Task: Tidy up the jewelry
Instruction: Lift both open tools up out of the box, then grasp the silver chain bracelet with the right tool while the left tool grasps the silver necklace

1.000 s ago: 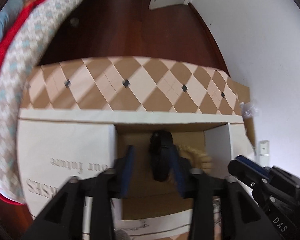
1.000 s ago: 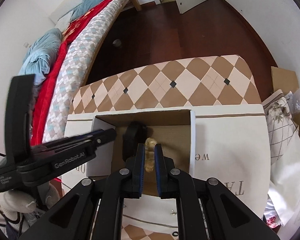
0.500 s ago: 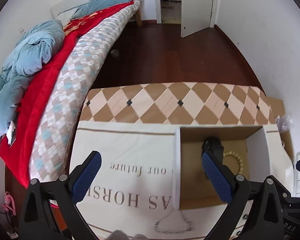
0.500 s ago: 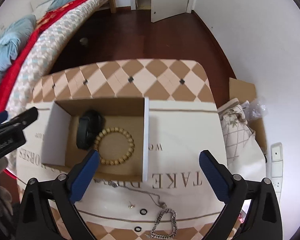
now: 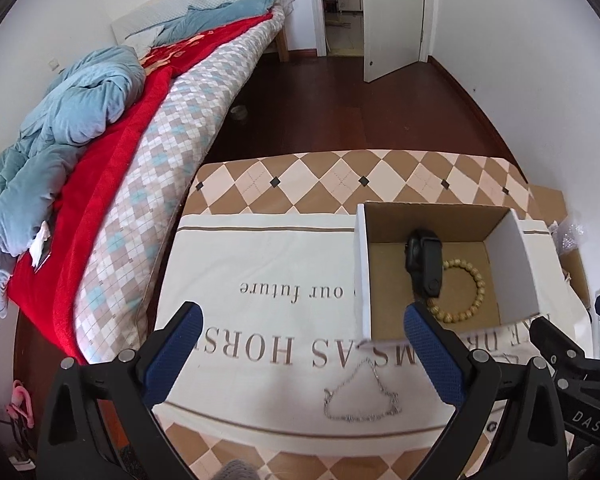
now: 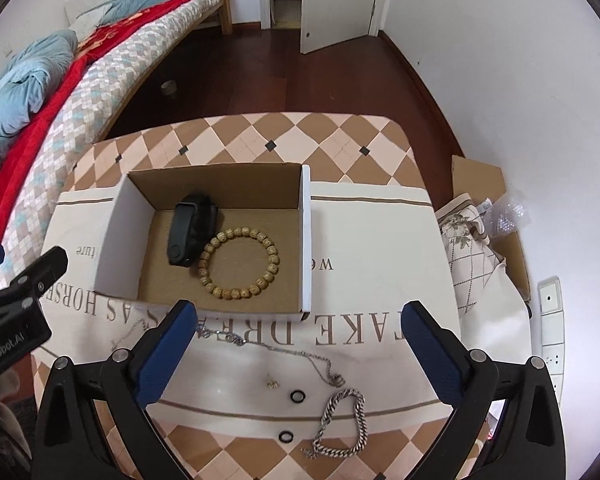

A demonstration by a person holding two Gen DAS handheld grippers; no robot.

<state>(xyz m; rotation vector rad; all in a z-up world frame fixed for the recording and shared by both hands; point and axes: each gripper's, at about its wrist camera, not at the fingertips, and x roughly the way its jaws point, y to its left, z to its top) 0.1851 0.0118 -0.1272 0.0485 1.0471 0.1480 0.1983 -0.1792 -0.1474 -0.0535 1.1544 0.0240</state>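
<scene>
An open cardboard box (image 6: 306,240) stands on a cream cloth; it also shows in the left wrist view (image 5: 360,264). Inside lie a black wristband (image 6: 190,236) and a wooden bead bracelet (image 6: 240,264), also seen from the left wrist as the band (image 5: 424,264) and the beads (image 5: 466,300). In front of the box lie a thin silver chain (image 6: 284,350), a chunky silver bracelet (image 6: 344,428), two black rings (image 6: 297,396) and a small stud (image 6: 271,382). A thin chain (image 5: 364,396) lies between the left fingers. My left gripper (image 5: 300,356) and right gripper (image 6: 300,356) are open, empty, held above the cloth.
The cloth (image 6: 380,280) covers a checked tabletop (image 6: 260,140). A bed with red and blue covers (image 5: 100,128) runs along the left. Flat cardboard and a crumpled fabric bag (image 6: 472,240) lie at the right by the wall. Dark wood floor and an open door (image 6: 332,4) lie beyond.
Both grippers have opened and pulled up and back out of the box. The right gripper let go of the bead bracelet, which now lies beside the black wristband.
</scene>
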